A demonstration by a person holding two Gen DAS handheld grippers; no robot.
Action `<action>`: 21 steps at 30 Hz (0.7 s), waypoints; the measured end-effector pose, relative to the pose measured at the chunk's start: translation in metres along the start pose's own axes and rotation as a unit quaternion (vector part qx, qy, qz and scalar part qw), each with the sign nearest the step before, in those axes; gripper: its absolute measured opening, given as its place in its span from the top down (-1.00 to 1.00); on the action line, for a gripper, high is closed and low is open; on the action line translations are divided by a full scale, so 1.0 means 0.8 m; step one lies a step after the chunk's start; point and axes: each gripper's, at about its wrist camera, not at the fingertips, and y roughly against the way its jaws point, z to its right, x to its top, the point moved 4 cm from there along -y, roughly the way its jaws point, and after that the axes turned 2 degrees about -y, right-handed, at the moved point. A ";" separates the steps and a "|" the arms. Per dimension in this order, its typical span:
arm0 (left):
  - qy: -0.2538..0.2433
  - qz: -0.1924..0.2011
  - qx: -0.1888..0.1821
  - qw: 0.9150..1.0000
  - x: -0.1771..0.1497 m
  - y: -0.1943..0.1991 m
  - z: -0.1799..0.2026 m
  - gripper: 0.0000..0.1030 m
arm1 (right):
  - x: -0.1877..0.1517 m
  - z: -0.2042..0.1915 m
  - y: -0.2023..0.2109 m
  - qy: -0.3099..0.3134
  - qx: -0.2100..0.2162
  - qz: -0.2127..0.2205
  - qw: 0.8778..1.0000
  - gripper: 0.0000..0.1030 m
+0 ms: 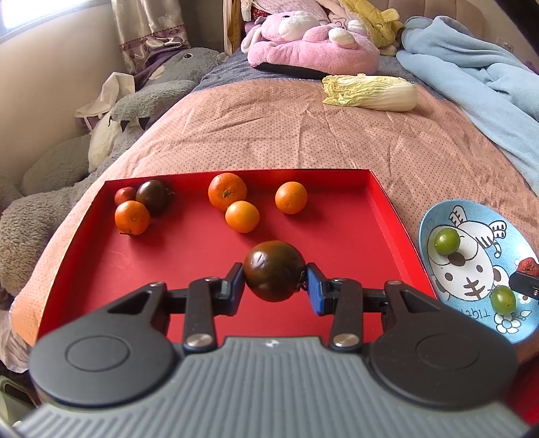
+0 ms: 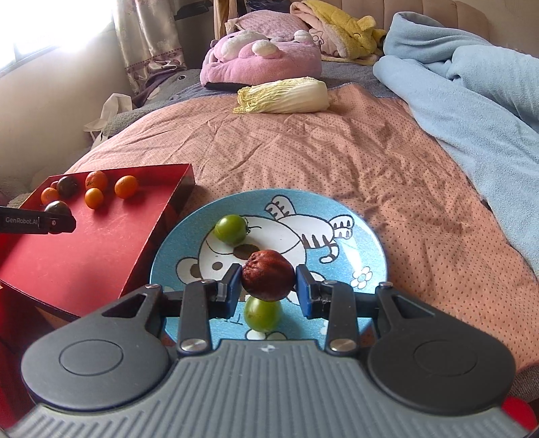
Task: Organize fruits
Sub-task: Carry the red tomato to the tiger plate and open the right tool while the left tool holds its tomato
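Left wrist view: the left gripper [image 1: 274, 281] pinches a smooth, round dark tomato [image 1: 273, 269] over the red cardboard tray [image 1: 387, 215], where glossy oranges [image 1: 227, 191] lie.

Right wrist view: the right gripper [image 2: 267, 284] grips a wrinkled brown fruit [image 2: 267, 274] above the blue cartoon plate [image 2: 367, 236], half hiding a smooth green tomato [image 2: 262, 314].

Bright daylight from window [image 2: 50, 30] upper left, glare there; fisheye bending edges
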 end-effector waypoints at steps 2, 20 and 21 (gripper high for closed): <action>-0.001 0.000 -0.001 1.000 0.000 0.001 0.001 0.18 | -0.001 0.002 -0.005 0.001 -0.005 -0.002 1.000 0.23; -0.008 0.008 -0.005 1.000 0.003 0.006 0.006 0.18 | 0.003 0.009 -0.004 -0.005 -0.023 0.020 1.000 -0.24; -0.009 0.009 -0.005 1.000 0.003 0.007 0.006 0.18 | 0.005 0.009 0.000 -0.007 -0.022 0.027 0.999 -0.29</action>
